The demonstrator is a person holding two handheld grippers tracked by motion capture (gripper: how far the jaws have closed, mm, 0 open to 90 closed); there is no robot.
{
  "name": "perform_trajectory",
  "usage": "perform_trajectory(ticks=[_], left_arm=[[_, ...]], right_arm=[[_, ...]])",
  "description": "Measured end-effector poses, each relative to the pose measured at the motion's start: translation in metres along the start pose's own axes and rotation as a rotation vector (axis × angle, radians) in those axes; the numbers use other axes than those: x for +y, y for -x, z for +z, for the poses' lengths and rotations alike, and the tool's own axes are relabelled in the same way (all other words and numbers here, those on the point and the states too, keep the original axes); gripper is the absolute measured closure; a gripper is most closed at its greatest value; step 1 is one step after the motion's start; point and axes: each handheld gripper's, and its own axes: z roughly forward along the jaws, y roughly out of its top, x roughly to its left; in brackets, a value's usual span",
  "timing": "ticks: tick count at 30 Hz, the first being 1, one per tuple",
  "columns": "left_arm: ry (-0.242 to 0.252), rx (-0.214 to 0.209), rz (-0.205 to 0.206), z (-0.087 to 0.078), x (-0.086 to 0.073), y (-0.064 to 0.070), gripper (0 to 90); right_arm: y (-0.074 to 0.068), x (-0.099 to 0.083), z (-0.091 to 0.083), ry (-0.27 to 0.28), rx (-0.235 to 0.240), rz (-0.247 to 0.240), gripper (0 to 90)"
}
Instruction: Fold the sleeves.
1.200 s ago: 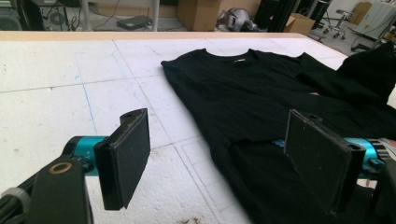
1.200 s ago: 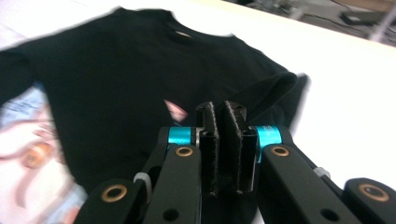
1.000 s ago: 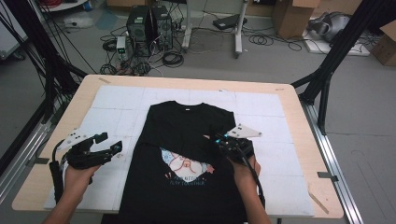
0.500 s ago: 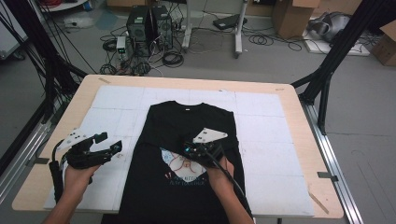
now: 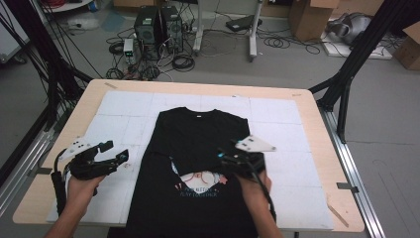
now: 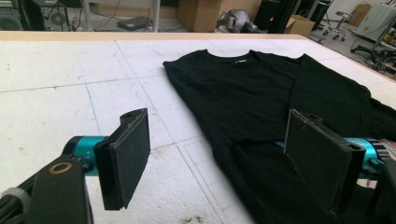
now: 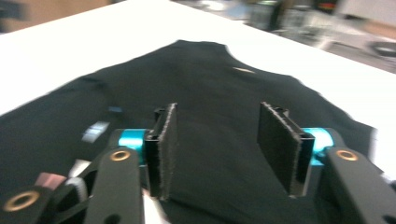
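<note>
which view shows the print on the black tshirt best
The high view: the print on the black t-shirt lies face up below a folded-over part, between the left claw and right claw. The left gripper view gives plain black cloth; the right gripper view is blurred, with a small pale patch.

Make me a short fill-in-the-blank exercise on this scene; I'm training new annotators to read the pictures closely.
1. The T-shirt lying on the table is ____ in colour.
2. The jaws of the left gripper stand ____, holding nothing.
3. The right gripper hangs over the ____, jaws apart.
4. In the high view, the left gripper sits over the white mat, to the ____ of the shirt.

Missing words: black; open; T-shirt; left
</note>
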Motion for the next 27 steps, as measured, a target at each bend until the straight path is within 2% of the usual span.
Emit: perform_trajectory(ticks=[1,3,4,6,8,11,13,17,20,27], left_arm=[[0.001,0.001,-0.003,0.0,0.0,0.0,22.7],[0.015,0.007,-0.016,0.0,0.001,0.0,22.1],[0.026,0.011,-0.021,0.0,0.002,0.0,20.6],[0.042,0.016,-0.019,-0.001,0.003,0.0,18.5],[0.037,0.011,-0.01,-0.001,0.004,-0.001,18.5],[0.062,-0.006,-0.018,-0.003,0.004,0.0,18.7],[0.061,-0.012,-0.015,-0.003,0.004,-0.001,19.4],[0.057,-0.017,-0.023,-0.003,0.004,-0.001,20.1],[0.059,-0.026,-0.013,-0.003,0.004,0.0,23.7],[0.059,-0.025,-0.025,0.002,0.003,0.0,23.7]], right_arm=[[0.012,-0.005,-0.011,0.001,-0.039,0.025,35.5],[0.027,-0.012,-0.024,-0.012,-0.086,0.055,29.4],[0.036,-0.017,-0.035,-0.019,-0.138,0.052,28.3],[0.047,-0.026,-0.051,0.013,-0.196,0.041,23.6],[0.056,-0.035,-0.063,0.042,-0.221,0.074,17.8],[0.066,-0.047,-0.071,0.042,-0.217,0.113,15.6],[0.07,-0.05,-0.073,0.027,-0.206,0.114,15.5],[0.077,-0.056,-0.078,0.04,-0.218,0.182,15.5],[0.08,-0.06,-0.079,0.041,-0.224,0.204,15.5],[0.088,-0.067,-0.088,0.045,-0.248,0.226,15.6]])
